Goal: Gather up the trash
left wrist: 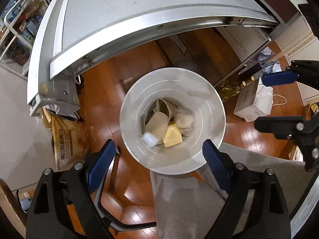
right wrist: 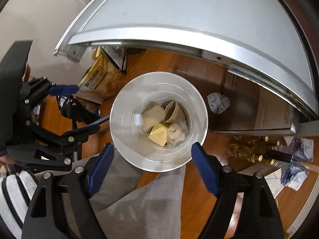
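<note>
A white round bin (left wrist: 211, 107) stands on the wooden floor below both grippers; it also shows in the right wrist view (right wrist: 123, 123). Inside lie paper cups (left wrist: 157, 122), a yellow carton (left wrist: 172, 136), crumpled tissue (left wrist: 184, 120) and a small white blurred piece (left wrist: 148, 138). My left gripper (left wrist: 158, 159) is open and empty above the bin's near rim. My right gripper (right wrist: 152, 159) is open and empty above the same rim. Each gripper shows in the other's view, the right (left wrist: 279, 97) and the left (right wrist: 79, 107).
A grey table edge (left wrist: 139, 25) overhangs the bin. A crumpled grey wad (right wrist: 218, 102) lies on the floor right of the bin. A brown printed bag (left wrist: 67, 139), gold-topped bottles (right wrist: 251, 149), boxes and the person's grey trouser legs (right wrist: 139, 199) surround it.
</note>
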`<state>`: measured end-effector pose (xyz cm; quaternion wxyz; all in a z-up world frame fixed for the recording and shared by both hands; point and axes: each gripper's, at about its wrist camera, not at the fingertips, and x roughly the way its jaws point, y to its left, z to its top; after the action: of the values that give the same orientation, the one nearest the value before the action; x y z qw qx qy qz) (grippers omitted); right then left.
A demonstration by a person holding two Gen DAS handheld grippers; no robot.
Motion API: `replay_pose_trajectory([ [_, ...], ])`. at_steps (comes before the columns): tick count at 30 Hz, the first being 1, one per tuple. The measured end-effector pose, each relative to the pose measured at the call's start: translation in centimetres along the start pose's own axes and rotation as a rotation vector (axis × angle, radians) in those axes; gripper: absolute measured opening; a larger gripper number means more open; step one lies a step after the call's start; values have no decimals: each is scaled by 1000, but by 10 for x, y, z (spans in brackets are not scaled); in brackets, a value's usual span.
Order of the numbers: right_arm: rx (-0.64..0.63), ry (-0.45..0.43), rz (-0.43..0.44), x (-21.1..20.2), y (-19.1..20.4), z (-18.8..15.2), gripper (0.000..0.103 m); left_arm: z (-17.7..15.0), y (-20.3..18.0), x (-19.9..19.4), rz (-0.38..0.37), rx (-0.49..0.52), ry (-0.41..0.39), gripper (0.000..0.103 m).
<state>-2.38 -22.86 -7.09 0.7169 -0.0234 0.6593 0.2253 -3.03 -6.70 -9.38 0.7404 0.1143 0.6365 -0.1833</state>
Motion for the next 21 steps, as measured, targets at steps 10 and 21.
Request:
replay_pose_trajectory([
  [10, 58, -136, 31, -56, 1, 7, 88, 15, 10, -66, -38, -89, -138, 101],
  [21, 111, -584, -114, -133, -10, 43, 95, 54, 57, -134, 132, -289, -434, 101],
])
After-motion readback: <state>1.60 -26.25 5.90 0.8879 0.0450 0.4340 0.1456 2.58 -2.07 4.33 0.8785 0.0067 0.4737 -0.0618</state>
